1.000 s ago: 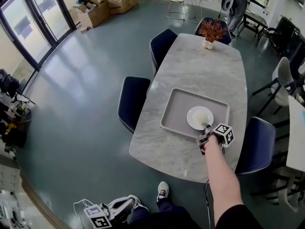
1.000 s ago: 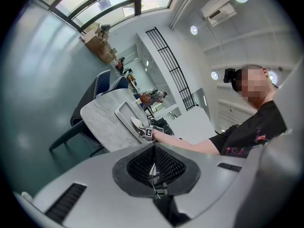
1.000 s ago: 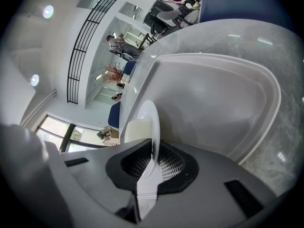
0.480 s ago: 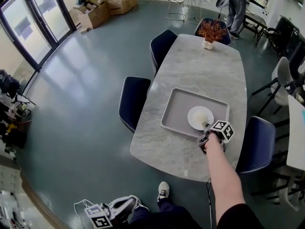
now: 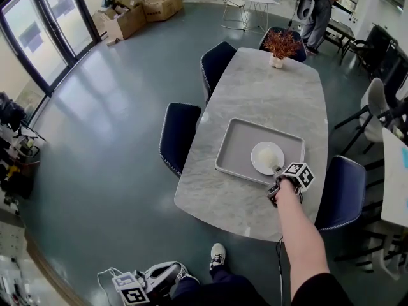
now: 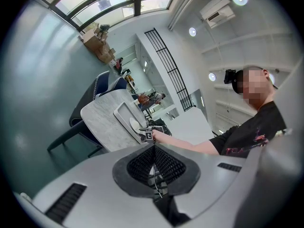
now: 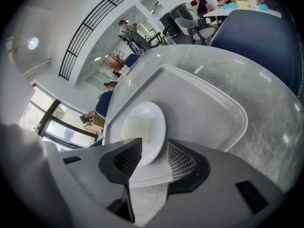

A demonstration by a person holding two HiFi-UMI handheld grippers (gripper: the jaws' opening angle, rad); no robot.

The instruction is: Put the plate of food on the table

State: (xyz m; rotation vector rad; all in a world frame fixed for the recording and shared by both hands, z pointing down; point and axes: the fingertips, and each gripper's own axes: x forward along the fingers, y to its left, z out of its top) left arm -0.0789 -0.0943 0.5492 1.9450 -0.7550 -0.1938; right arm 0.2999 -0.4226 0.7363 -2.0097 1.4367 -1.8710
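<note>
White plate (image 5: 267, 157) flat on tray (image 5: 233, 146); right gripper (image 7: 153, 149) fingers apart, straddling its near rim. Left gripper (image 6: 154, 156) fingers closed, empty.

Dark-blue upholstered chairs (image 5: 178, 136) flank the grey marble surface (image 5: 268, 94) (glossy grey-green floor (image 5: 108, 126) beneath); brown cardboard boxes (image 5: 143, 8) lie beyond its far end.

You stand in an open office hall. Centre: marble table (image 5: 268, 101), blue chairs (image 5: 178, 132). Upper left: cardboard boxes (image 5: 159, 4), glass doors (image 5: 38, 37).
</note>
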